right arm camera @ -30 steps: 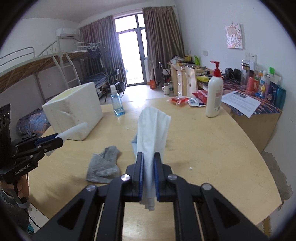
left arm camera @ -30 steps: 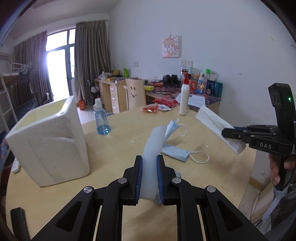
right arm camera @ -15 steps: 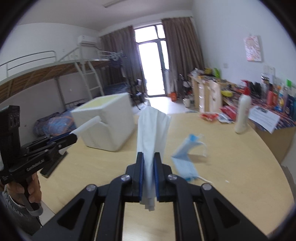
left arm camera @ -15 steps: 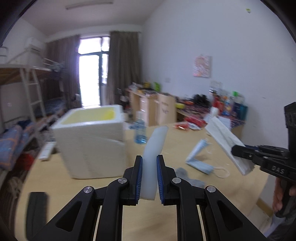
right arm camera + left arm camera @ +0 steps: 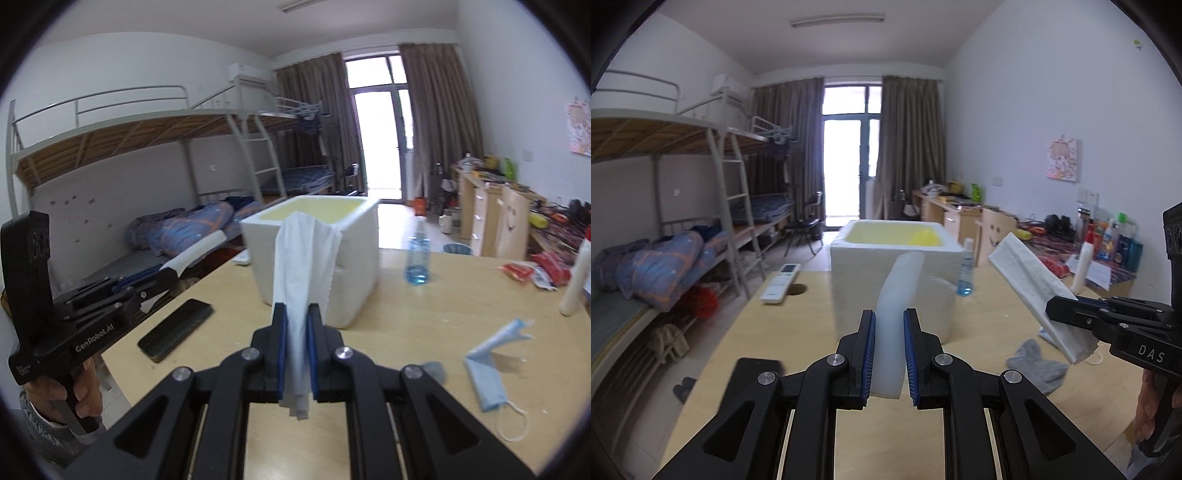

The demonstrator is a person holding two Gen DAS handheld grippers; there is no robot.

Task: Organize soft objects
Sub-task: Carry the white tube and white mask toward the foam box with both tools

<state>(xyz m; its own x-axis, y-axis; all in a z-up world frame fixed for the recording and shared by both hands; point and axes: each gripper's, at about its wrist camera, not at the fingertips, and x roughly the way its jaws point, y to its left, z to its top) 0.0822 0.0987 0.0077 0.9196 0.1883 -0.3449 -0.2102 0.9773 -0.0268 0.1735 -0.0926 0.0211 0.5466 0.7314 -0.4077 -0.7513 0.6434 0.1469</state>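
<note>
My left gripper [image 5: 889, 354] is shut on a white foam strip [image 5: 895, 306] that curves up toward the white foam box [image 5: 894, 269]. My right gripper [image 5: 295, 350] is shut on a folded white tissue [image 5: 301, 266], held in front of the same box [image 5: 351, 258]. The box is open at the top with a yellowish inside. In the left wrist view the right gripper [image 5: 1067, 314] holds the tissue [image 5: 1034, 291] to the right. A grey sock [image 5: 1036, 365] and a blue face mask [image 5: 487, 376] lie on the wooden table [image 5: 406, 314].
A black phone [image 5: 175, 328] lies near the table's left edge. A blue spray bottle [image 5: 417, 254], a white lotion bottle [image 5: 1080, 266], a remote [image 5: 779, 282] and red packets [image 5: 532, 269] are on the table. Bunk beds stand to the left.
Both grippers have swung left, away from the mask and sock, to face the foam box, which now stands nearer and centred. Each keeps its hold.
</note>
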